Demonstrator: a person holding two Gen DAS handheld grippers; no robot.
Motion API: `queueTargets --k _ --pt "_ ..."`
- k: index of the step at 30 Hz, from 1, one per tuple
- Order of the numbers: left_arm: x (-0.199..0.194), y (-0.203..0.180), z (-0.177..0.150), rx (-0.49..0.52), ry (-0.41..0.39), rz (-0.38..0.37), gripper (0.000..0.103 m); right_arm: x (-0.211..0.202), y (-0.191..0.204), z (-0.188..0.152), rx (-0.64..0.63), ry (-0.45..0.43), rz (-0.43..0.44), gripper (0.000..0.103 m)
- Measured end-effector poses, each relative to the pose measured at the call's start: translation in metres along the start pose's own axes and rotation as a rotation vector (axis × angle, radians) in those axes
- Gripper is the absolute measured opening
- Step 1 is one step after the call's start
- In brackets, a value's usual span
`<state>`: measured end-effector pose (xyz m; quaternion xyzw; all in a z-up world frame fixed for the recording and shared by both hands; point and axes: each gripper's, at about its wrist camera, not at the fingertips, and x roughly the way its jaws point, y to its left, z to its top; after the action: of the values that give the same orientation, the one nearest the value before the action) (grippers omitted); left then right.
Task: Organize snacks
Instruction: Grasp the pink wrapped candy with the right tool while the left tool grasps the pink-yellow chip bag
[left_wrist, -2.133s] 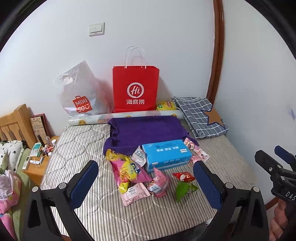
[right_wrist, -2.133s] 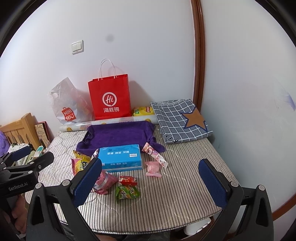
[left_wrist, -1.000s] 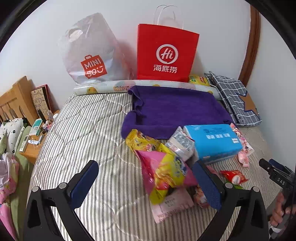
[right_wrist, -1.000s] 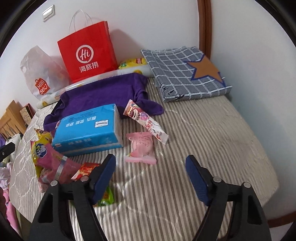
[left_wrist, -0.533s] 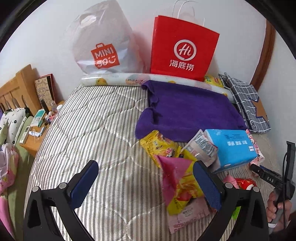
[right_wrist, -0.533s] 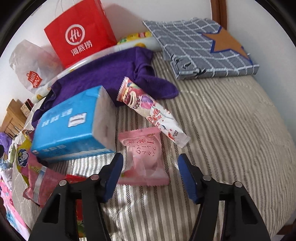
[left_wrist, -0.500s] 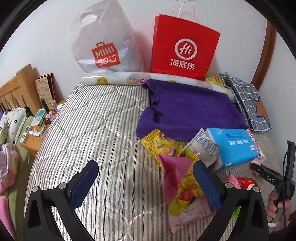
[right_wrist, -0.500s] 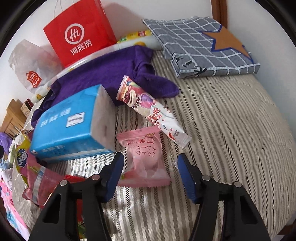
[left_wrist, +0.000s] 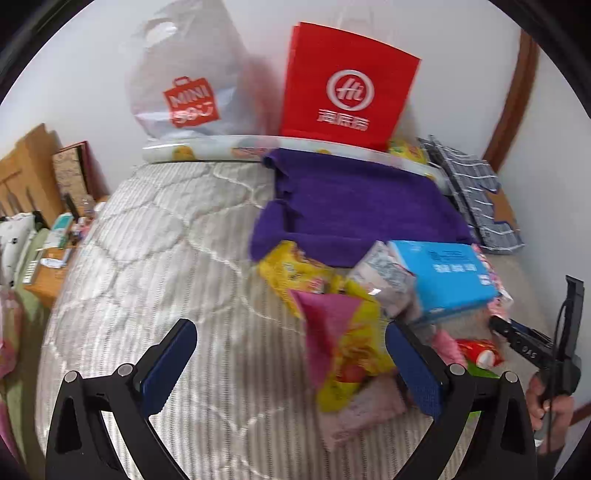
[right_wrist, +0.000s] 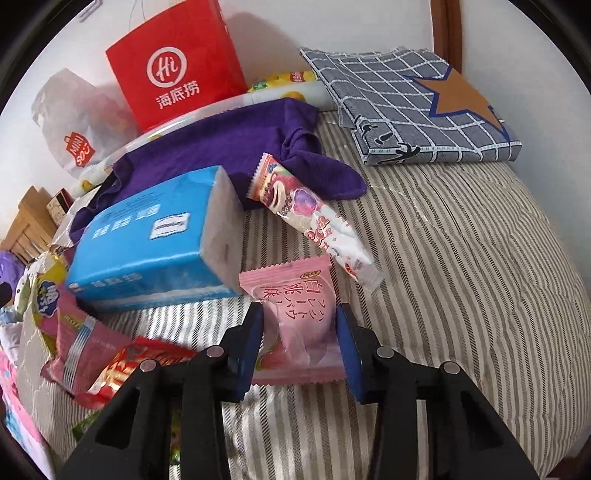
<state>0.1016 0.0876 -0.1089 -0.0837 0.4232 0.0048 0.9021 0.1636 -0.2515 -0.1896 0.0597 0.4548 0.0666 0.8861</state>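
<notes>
The pink peach-flavoured snack packet (right_wrist: 295, 321) lies flat on the striped mattress (right_wrist: 461, 295), between the two blue pads of the right gripper (right_wrist: 299, 345). The jaws stand either side of it, drawn in close to its edges, but whether they already press on it or only bracket it I cannot tell; the packet does not look lifted.

Just ahead of that gripper and a little to its right, a long pink-and-white wrapped bar (right_wrist: 314, 221) lies slantwise, its far end on the purple cloth (right_wrist: 221, 155). Ahead and to the left sits the blue tissue pack (right_wrist: 147, 243), touching the pink packet's corner. Further left, red and pink packets (right_wrist: 110, 354) lie in a loose heap.

The left gripper (left_wrist: 291, 363) hovers wide open and holds nothing. The yellow-and-pink snack bag (left_wrist: 343, 332) lies ahead between its pads, towards the right pad, amid the same heap.

Far ahead against the wall stand the red paper bag (left_wrist: 347, 96) and a white plastic bag (left_wrist: 188, 92).

As I judge it, the sorting has barely begun: no snack looks grouped or bagged, and nearly all are left to do.
</notes>
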Motion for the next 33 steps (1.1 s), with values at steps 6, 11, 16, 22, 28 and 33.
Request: queueTargets --k 6,11,16,22,28,33 --pt "0.019 -0.018 -0.001 0.023 0.052 -0.03 0.103 -0.015 -0.003 -0.011 0.003 -0.008 -0.013 0.04" --pt "0.039 -0.027 0.0 0.015 0.107 -0.057 0.103 -0.024 -0.01 -0.019 0.008 -0.013 -0.04 0.04" --pt "0.052 -0.025 0.0 -0.007 0.135 -0.073 0.103 -0.024 -0.014 -0.02 0.02 -0.008 -0.048 0.04" --pt "0.061 -0.024 -0.001 -0.013 0.155 -0.109 0.09 -0.025 -0.012 -0.02 0.01 -0.006 -0.052 0.04" --pt "0.057 -0.02 -0.002 -0.019 0.17 -0.153 0.067 -0.029 -0.009 -0.021 0.013 -0.007 -0.059 0.04" --pt "0.044 -0.017 0.001 -0.01 0.143 -0.149 0.066 -0.037 -0.004 -0.02 0.012 -0.017 -0.056 0.04"
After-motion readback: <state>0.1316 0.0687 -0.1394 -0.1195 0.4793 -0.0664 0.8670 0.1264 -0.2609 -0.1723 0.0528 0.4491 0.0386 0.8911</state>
